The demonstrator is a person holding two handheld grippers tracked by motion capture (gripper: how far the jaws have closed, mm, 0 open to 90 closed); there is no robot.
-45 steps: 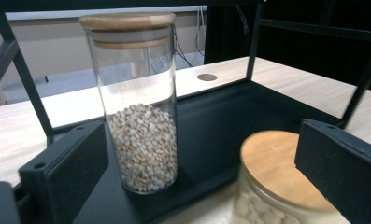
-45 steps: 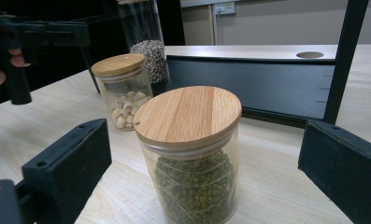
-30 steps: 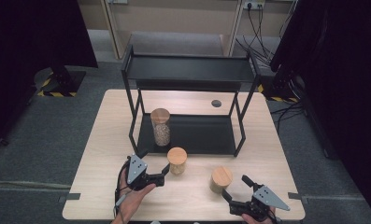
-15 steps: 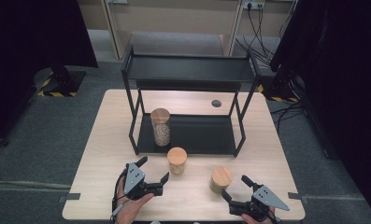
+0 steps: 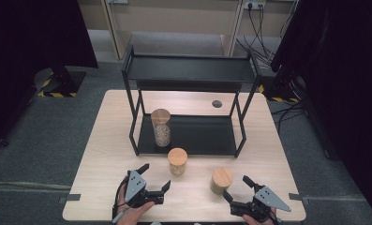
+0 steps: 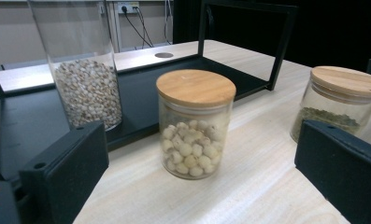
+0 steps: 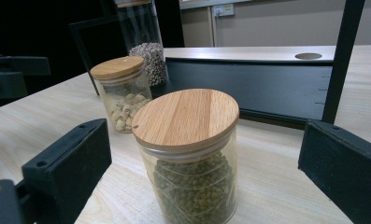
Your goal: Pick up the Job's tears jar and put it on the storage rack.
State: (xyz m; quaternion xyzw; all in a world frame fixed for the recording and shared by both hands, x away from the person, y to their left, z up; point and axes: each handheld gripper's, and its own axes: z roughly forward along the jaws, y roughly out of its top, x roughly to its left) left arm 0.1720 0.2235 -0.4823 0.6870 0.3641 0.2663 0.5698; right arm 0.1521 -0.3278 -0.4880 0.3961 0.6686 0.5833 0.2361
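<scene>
Since both jars are smooth glass under loose-looking wooden lids, I judge them rigid, fragile, slippery; I would clamp mid-wall, not the lid. My right gripper [image 5: 237, 189], jaws spread, has the green-bean jar [image 7: 188, 158] just ahead between them. My left gripper [image 5: 153, 177], likewise spread, faces the white-bean jar [image 6: 195, 123] slightly farther. Both stand upright, axes vertical.
</scene>
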